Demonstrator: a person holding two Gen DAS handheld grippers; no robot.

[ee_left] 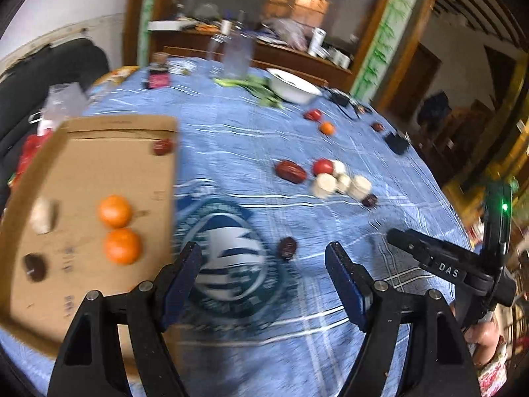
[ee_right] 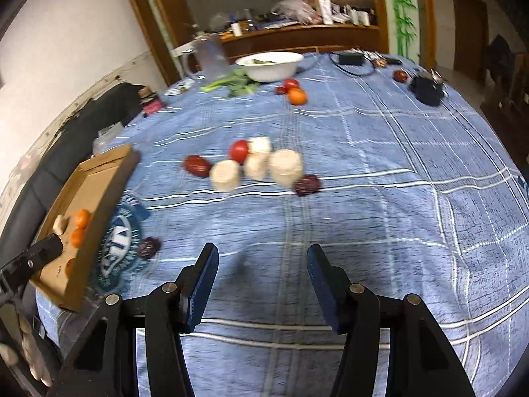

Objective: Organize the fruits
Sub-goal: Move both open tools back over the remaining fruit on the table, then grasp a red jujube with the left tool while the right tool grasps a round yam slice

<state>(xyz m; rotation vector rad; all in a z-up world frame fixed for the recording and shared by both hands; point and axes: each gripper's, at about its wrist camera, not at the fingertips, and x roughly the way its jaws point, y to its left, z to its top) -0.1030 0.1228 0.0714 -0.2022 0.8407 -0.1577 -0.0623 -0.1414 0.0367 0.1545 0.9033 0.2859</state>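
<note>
Across the blue checked tabletop (ee_right: 380, 152) fruit lies scattered, and a shallow cardboard box (ee_left: 86, 172) sits at the left edge with two oranges (ee_left: 115, 211), a dark date and a pale chunk already in it. Both tools hang above the cloth with nothing in them: the left gripper (ee_left: 264, 274) has its jaws spread wide, and the right gripper (ee_right: 261, 278) likewise stands open and empty.

Nearest loose piece is a dark date (ee_left: 287, 248), lying on the cloth beside the round printed logo (ee_left: 228, 261). It sits just ahead of the left jaws, between the two fingers and a little toward the right one, close to the box. From the right tool it lies well off to the left (ee_right: 148, 246). So the left hand looks the better placed for it. Its long axis is too blurred to call.

Farther out rest a red date (ee_right: 197, 165), a tomato (ee_right: 239, 151) and some pale cut cylinders (ee_right: 286, 166), more in line with the right hand.
</note>
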